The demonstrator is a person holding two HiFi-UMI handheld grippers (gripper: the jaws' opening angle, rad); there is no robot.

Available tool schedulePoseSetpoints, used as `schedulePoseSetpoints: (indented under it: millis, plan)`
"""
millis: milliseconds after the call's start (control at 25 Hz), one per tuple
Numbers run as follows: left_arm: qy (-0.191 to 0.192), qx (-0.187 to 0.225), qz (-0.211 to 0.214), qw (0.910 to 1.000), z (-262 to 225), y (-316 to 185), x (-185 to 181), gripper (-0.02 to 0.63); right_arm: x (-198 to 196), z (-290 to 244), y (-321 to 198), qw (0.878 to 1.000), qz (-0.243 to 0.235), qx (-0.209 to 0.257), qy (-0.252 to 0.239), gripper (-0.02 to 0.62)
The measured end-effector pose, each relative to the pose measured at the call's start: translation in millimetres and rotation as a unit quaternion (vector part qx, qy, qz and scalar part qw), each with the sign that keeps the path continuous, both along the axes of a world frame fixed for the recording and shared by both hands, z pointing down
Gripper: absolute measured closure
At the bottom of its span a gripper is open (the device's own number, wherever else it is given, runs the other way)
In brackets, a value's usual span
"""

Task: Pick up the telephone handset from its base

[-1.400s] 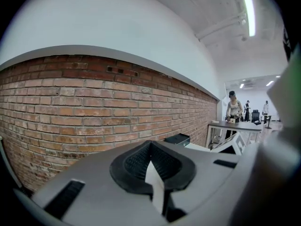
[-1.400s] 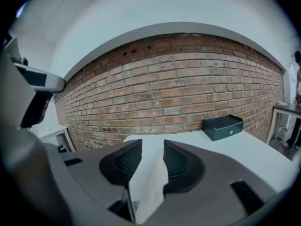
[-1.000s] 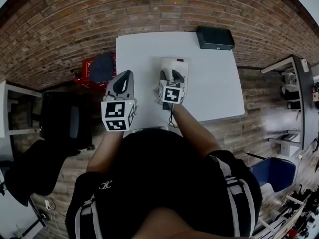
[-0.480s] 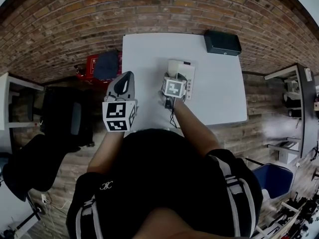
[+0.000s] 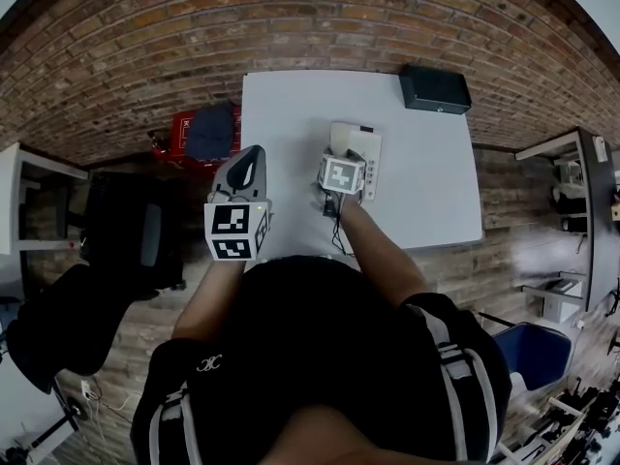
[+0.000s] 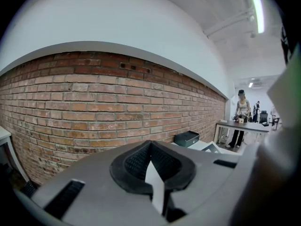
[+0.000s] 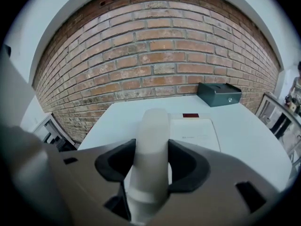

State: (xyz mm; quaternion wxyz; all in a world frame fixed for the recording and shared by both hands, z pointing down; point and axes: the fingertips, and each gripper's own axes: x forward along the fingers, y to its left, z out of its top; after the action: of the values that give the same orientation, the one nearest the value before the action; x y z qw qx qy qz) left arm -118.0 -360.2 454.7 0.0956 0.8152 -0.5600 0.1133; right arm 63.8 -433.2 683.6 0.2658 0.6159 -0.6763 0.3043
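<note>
Grasp step in hand. My right gripper [image 7: 151, 166] straddles the off-white, rounded plastic telephone handset [image 7: 153, 128]. The handset lies on the left side of its flat white base [image 7: 195, 134], mid-way across the white table [image 7: 249, 142]. Jaws closing, pads beside its flanks, no firm squeeze yet by my read. Left gripper [image 6: 153, 166] closed, empty, well left of the base. Next: finish the squeeze, then lift straight up.
</note>
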Motion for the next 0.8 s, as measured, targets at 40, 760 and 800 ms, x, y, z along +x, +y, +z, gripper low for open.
schedulePoseSetpoints:
  millis: [40,760,800]
  plan:
    - [0.0,0.0,0.001,1.0,-0.1,-0.5,0.4,0.604,0.4,-4.1,1.0,1.0,-0.001,0.006,-0.001,0.391]
    - [0.01,0.008,0.045,0.9989,-3.2,-10.9,32.7,0.604,13.2,-100.8,14.2,0.987,-0.004,0.142,-0.076,0.391]
    - [0.012,0.009,0.049,0.9987,-4.1,-12.2,36.0,0.604,17.3,-111.4,15.1,0.985,-0.003,0.155,-0.076,0.392]
